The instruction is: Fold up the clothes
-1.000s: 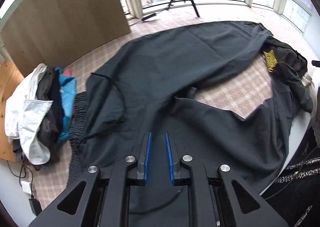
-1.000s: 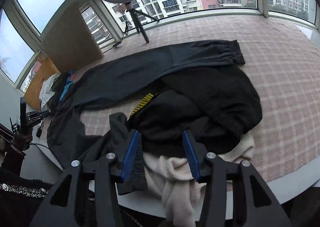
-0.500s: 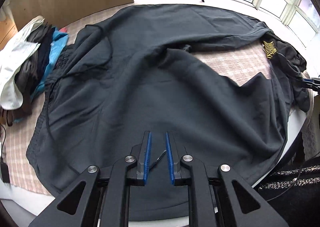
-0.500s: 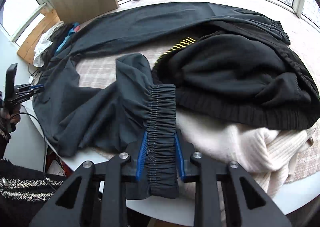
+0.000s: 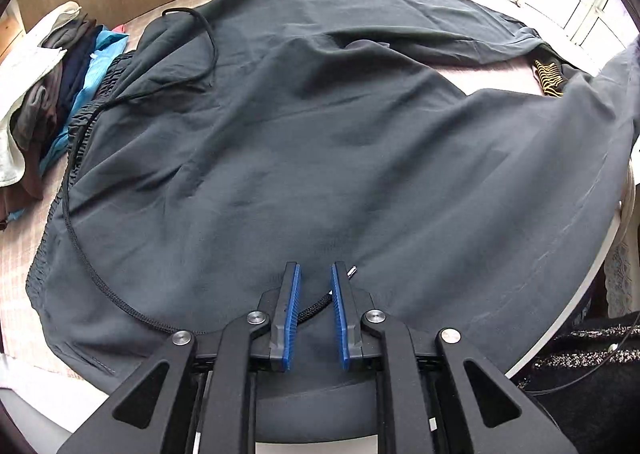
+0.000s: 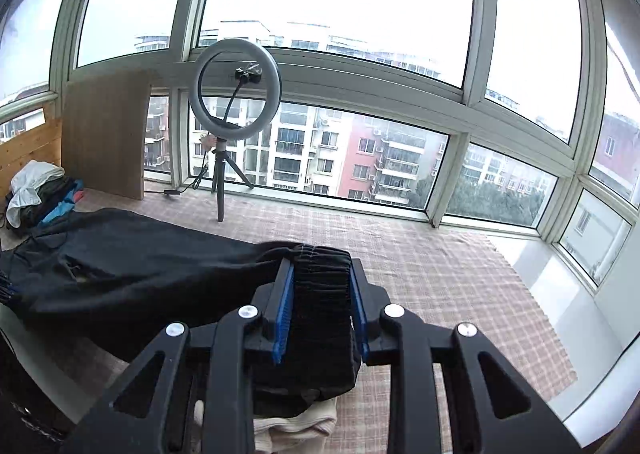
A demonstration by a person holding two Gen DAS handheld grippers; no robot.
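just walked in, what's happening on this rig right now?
A person is folding a pair of dark trousers spread over a checked table cover. The right gripper is shut on the trousers' elastic cuff and holds it raised. The left gripper sits at the near edge of the trousers, fingers slightly apart around the drawstring. A pile of other clothes lies at the far left.

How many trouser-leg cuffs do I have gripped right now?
1. The right gripper is shut on one elastic cuff of the dark trousers. The left gripper sits over the drawstring, holding no cuff. The other cuff isn't visible.
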